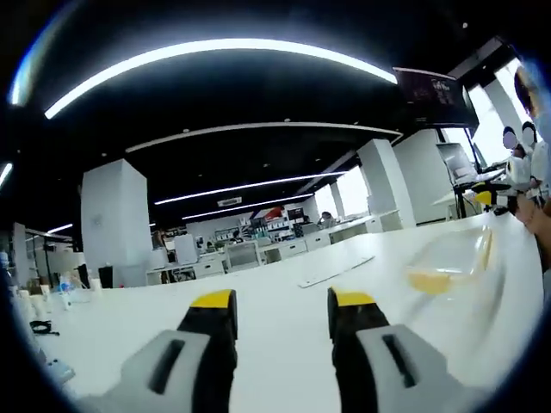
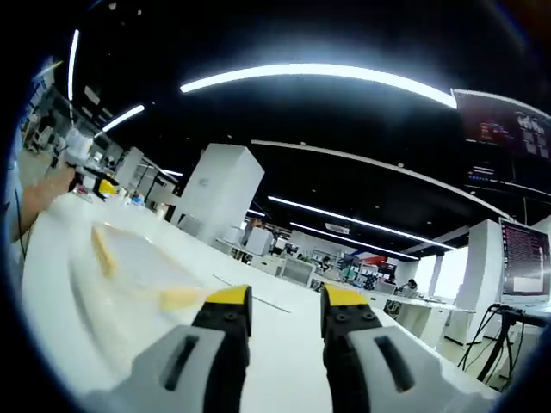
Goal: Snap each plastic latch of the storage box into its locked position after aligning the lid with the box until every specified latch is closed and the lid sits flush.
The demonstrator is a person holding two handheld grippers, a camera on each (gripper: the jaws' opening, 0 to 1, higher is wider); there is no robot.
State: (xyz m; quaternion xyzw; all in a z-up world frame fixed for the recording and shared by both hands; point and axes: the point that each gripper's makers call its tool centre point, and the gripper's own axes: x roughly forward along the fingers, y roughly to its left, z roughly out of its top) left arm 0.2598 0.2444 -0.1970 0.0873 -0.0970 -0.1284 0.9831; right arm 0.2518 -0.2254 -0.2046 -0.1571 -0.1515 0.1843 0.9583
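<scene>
Left gripper (image 1: 281, 303): yellow-tipped jaws parted by a narrow gap, holding nothing, raised over the white table (image 1: 284, 361).

Right gripper (image 2: 284, 298): jaws likewise slightly apart and empty.

Storage box (image 1: 456, 262): clear plastic, blurred, resting on the table to the right in the left gripper view and to the left (image 2: 138, 267) in the right gripper view; yellow latches (image 2: 176, 298), position apparently unlocked but too smeared to confirm.

Beyond: white pillar (image 2: 219, 194), office desks, ceiling light strips.
</scene>
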